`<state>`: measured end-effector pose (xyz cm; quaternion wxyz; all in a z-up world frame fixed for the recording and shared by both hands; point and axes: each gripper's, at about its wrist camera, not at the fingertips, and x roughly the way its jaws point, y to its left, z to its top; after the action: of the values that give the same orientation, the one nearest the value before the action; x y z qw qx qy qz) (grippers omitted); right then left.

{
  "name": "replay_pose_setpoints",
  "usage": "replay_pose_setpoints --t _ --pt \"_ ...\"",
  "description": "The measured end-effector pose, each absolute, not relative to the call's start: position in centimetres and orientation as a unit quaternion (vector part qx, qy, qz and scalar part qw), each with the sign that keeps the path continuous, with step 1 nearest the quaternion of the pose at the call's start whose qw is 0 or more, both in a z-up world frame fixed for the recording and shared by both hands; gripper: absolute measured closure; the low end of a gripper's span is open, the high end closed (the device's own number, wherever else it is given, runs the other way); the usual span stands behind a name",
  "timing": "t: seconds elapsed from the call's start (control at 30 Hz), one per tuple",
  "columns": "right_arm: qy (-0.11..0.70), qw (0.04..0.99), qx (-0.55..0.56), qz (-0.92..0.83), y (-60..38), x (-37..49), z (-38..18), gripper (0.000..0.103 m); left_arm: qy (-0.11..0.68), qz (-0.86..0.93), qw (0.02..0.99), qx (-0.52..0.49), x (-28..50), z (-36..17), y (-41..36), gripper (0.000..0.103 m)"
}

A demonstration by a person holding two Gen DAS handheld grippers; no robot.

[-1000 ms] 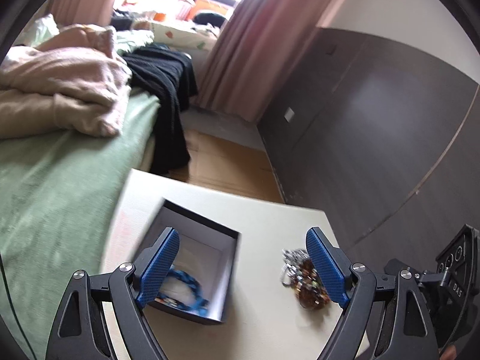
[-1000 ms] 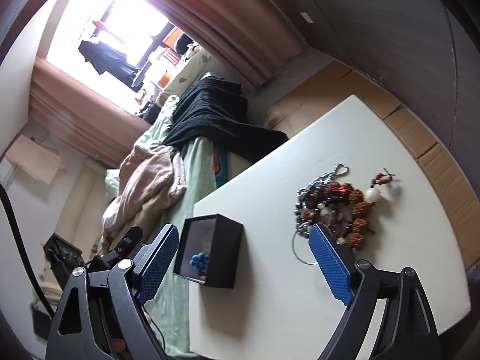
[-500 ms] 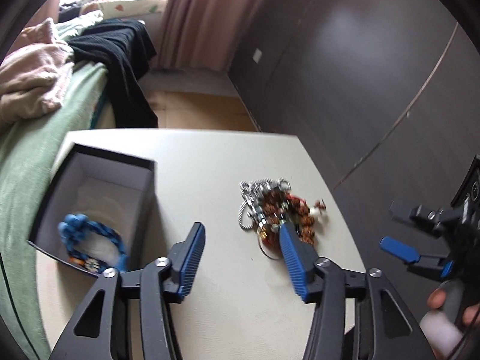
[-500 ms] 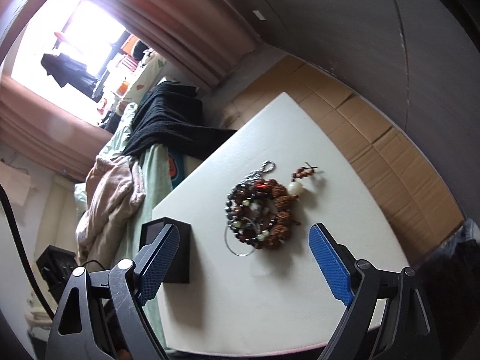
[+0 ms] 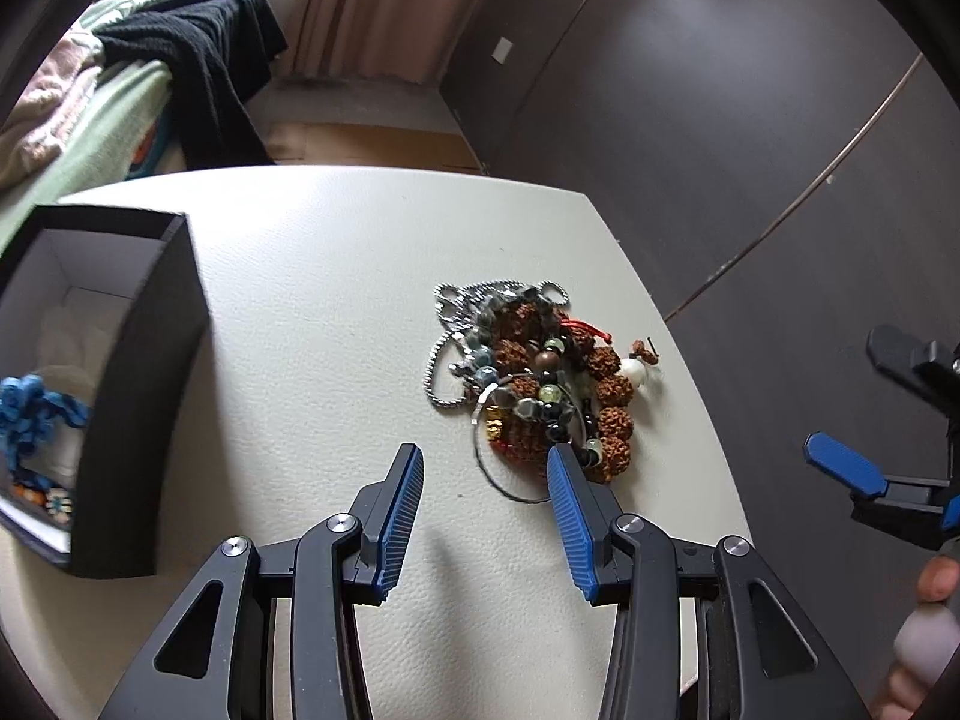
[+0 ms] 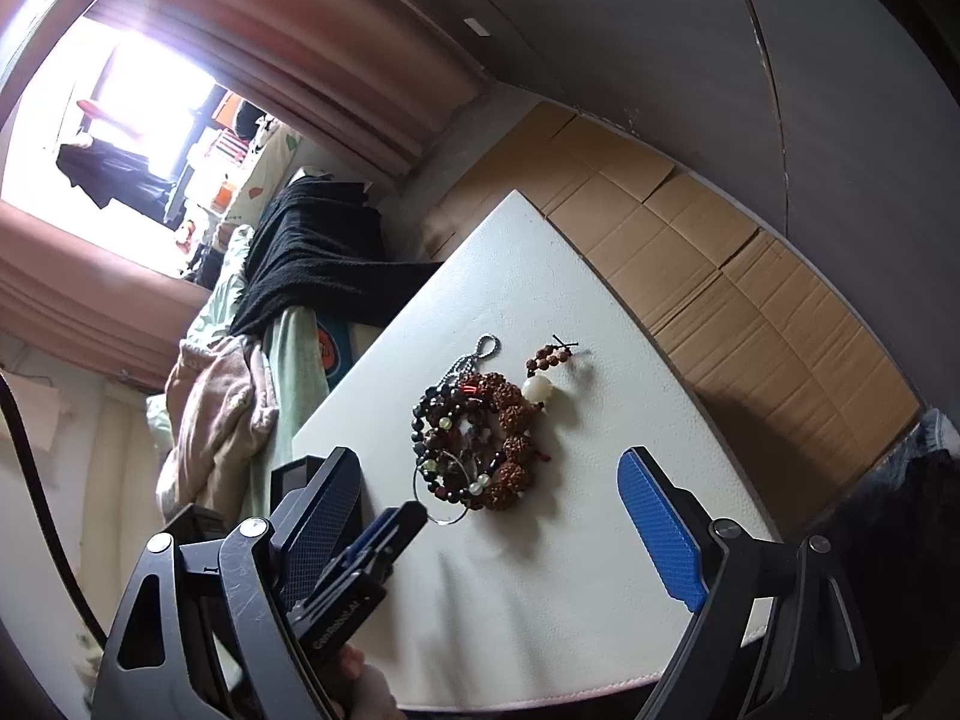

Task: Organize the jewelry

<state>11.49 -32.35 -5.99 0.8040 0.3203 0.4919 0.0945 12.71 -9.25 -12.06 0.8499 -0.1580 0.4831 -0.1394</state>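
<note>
- We see a white, leather-grained table with a bed covered in a pale green sheet and a black knitted garment beyond its far edge.
- On the table's left side stands an open black cardboard box with a white lining; a blue braided bracelet lies inside it, which only the left wrist view shows.
- The right wrist view alone shows the flattened brown cardboard on the floor and the bright window.
- Our left hand-held gripper has just been closing; its blue-padded jaws stand partly apart with nothing between them, and the right tip sits just at the near edge of the jewelry.
- Our right hand-held gripper hangs with jaws wide apart, empty, the jewelry beyond and between its tips.
- The tangled pile of beaded bracelets and chains lies on the table's right half, well apart from the box: knobbly brown seed beads, dark and pale green glass beads, a silver ball chain, a thin wire ring, a white bead.
</note>
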Motion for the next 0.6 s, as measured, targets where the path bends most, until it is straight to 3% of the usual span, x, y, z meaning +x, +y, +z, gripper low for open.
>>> replay_pose_setpoints --t 0.13,0.2,0.4,0.6 --pt "0.488 0.805 0.324 0.099 -32.4 11.7 -5.8 0.014 0.479 -0.155 0.848 -0.166 13.0 -12.4 -9.5 0.063" --pt "0.489 0.803 0.325 0.1 -32.3 11.8 -5.8 0.014 0.485 -0.161 0.842 -0.172 13.2 -12.9 -9.6 0.089" --pt "0.494 0.802 0.32 0.104 -32.0 12.1 -6.0 0.014 0.463 -0.175 0.85 -0.183 12.8 -11.7 -9.3 0.101" --pt "0.499 0.8 0.315 0.105 -31.6 12.4 -6.4 0.014 0.452 -0.184 0.851 -0.193 12.1 -10.3 -8.4 0.102"
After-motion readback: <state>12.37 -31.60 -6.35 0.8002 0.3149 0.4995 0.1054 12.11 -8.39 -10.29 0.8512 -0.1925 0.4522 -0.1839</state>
